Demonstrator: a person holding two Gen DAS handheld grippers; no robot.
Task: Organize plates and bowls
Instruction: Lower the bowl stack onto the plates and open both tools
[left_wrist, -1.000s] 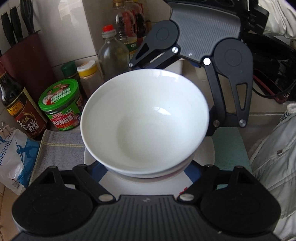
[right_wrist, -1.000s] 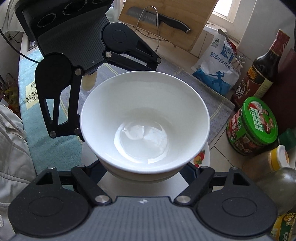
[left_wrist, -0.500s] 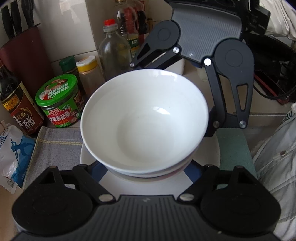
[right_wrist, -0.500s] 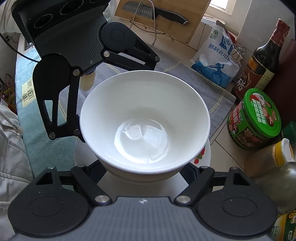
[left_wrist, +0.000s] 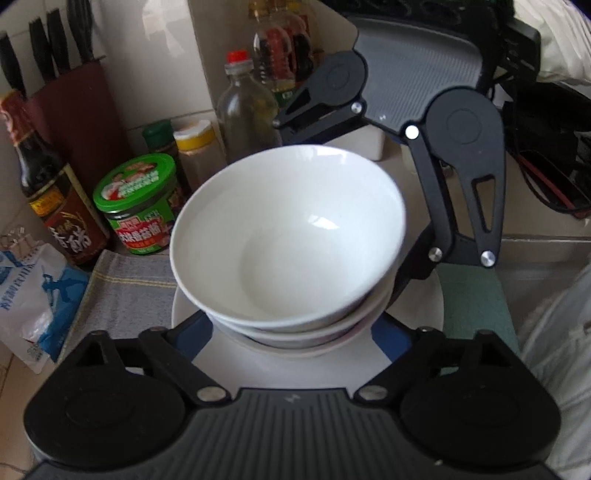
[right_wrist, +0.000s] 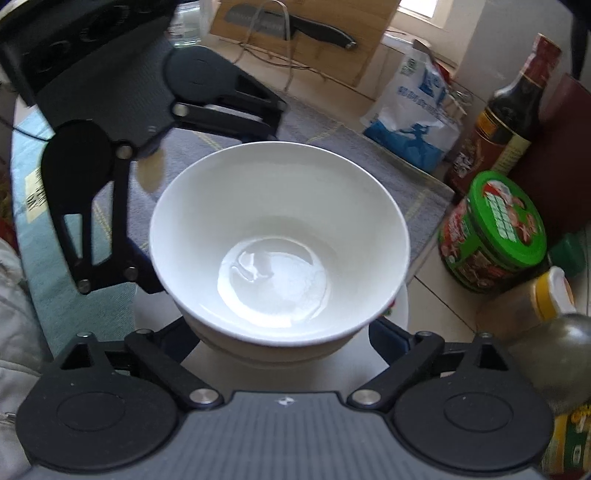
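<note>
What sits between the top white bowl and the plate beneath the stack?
More white bowls, nested under the top bowl, rest on the plate; the left wrist view shows their rims.

The glossy round ceramic bowl (left_wrist: 288, 236) is plain white. Beside it, the squat round jar (left_wrist: 138, 206) has a green lid and a red-and-green label. Under the bowl lies a grey woven cloth (left_wrist: 125, 291) with thin yellow stripes.

Both wrist cameras look steeply down, close, from opposite sides, sharing the bowl (left_wrist: 288, 236).
</note>
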